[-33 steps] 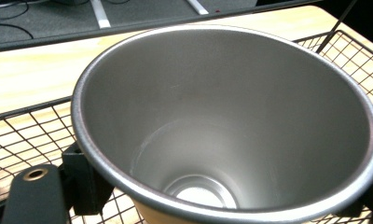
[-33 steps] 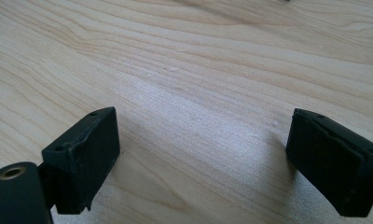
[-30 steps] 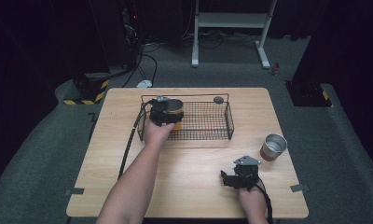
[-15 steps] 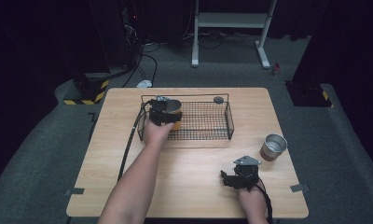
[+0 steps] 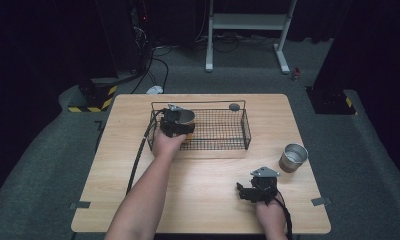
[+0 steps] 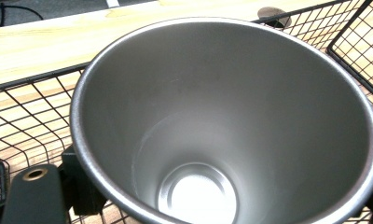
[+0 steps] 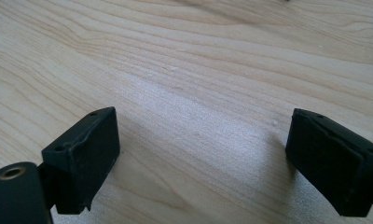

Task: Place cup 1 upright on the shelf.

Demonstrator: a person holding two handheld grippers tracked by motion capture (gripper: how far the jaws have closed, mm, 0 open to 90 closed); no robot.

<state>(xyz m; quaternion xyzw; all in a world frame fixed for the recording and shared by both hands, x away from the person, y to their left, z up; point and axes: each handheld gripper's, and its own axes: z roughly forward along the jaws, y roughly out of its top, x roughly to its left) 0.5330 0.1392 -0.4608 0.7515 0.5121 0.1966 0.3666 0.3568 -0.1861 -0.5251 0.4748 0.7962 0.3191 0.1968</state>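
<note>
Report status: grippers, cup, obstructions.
Left gripper shut on steel cup, inside wire basket. Right gripper open over bare table. Second cup apart, right of basket.

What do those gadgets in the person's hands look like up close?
Both are chunky black hand-held tools. The left gripper and right gripper each trail a black cable, and the right one carries a grey three-cornered plate on top. In the right gripper view its two blocky black jaws have flat faces and small screw holes. The forearms are bare, with no sleeves.

Brushed metal cup [image 6: 222, 121]; black wire basket [image 5: 223, 131]; pale, probably matt wood table [image 7: 198, 70].
</note>
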